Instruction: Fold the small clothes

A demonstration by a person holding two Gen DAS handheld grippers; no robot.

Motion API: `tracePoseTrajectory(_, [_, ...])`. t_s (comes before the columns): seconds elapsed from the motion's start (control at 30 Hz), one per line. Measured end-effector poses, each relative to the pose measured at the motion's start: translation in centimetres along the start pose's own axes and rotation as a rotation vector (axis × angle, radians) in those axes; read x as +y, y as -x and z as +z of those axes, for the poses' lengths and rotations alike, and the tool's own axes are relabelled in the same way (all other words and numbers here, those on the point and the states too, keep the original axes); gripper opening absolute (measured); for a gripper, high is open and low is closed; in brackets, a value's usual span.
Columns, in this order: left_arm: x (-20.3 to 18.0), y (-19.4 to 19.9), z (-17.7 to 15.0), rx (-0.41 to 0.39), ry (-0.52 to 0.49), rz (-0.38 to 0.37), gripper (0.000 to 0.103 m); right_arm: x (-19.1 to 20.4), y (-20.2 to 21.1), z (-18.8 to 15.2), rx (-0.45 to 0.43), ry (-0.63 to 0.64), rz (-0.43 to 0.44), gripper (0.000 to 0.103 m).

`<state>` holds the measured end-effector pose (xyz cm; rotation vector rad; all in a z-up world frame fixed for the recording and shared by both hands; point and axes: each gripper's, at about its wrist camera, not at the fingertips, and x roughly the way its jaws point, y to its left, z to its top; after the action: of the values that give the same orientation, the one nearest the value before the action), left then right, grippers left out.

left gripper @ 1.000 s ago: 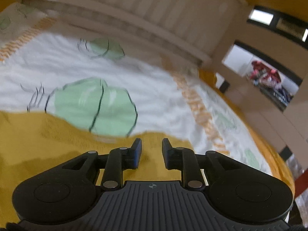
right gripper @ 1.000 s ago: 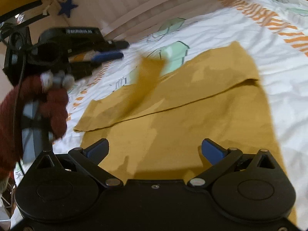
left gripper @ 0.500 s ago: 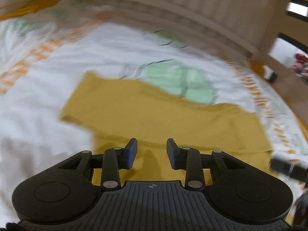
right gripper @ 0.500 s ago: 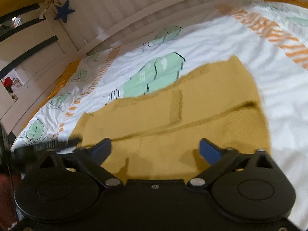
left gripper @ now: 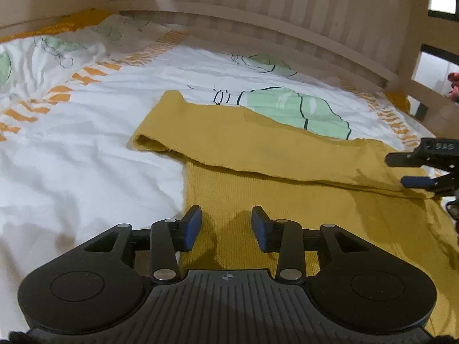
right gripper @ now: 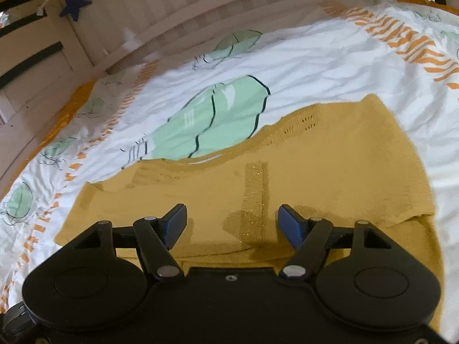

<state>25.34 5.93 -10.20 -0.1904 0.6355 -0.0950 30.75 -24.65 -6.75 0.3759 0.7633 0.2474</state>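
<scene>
Left wrist view: the left claw (left gripper: 226, 223) is opening, empty, over the yellow garment (left gripper: 287, 195) lying crosswise ahead on the bed (left gripper: 86, 149). Right wrist view: the right claw (right gripper: 233, 225) is closing, gripping nothing, above the garment's folded band.

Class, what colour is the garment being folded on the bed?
Mustard yellow garment; clearest in the right wrist view.

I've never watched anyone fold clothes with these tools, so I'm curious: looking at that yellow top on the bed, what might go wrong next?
1. The left gripper, jaws opening, hangs over the yellow top near its side edge; it may also pinch the soft white bedsheet.
2. The folded-over sleeve band lies loose; tugging the body may undo it.
3. The right gripper, jaws closing with nothing between them yet, may grab only one layer.
</scene>
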Motion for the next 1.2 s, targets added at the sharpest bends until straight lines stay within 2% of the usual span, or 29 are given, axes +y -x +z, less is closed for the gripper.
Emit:
tracePoseTrajectory(0.07, [0.6,0.1,-0.3,-0.004,0.020,-0.017,0.038,0.0,-0.7,0.0,0.010,-0.013,0.005,0.067])
tracePoseTrajectory(0.13, [0.8,0.1,-0.6,-0.009,0.030,-0.025,0.038,0.0,-1.4,0.1,0.030,-0.030,0.012,0.049])
tracePoseTrajectory(0.17, [0.8,0.0,-0.6,-0.009,0.030,-0.024,0.038,0.1,-1.7,0.1,0.043,-0.032,0.012,0.025])
tracePoseTrajectory(0.2, [0.8,0.0,-0.6,-0.010,0.029,-0.023,0.038,0.3,-2.0,0.2,0.053,-0.034,0.016,0.016])
tracePoseTrajectory(0.3, [0.6,-0.1,-0.7,-0.008,0.022,-0.019,0.038,1.5,-1.1,1.0,0.045,0.001,0.058,0.015])
tracePoseTrajectory(0.47, [0.9,-0.1,-0.7,-0.010,0.028,-0.023,0.038,2.2,3.8,4.5,-0.059,0.071,0.075,0.015])
tracePoseTrajectory(0.57, [0.7,-0.1,-0.7,-0.010,0.020,-0.018,0.038,0.7,5.7,6.1,-0.104,0.078,0.011,0.015])
tracePoseTrajectory(0.67, [0.7,-0.1,-0.7,-0.009,0.016,-0.015,0.038,-1.7,5.9,6.8,-0.098,0.075,-0.066,0.015])
tracePoseTrajectory(0.9, [0.7,-0.1,-0.7,-0.010,0.016,-0.014,0.038,-6.0,3.3,5.2,-0.005,0.036,-0.171,0.015])
tracePoseTrajectory(1.03, [0.7,-0.1,-0.7,-0.010,0.016,-0.015,0.038,-6.7,2.9,4.4,-0.009,0.044,-0.249,0.015])
tracePoseTrajectory(1.2, [0.7,-0.1,-0.7,-0.010,0.014,-0.013,0.038,-7.3,2.8,4.0,-0.008,0.044,-0.303,0.014])
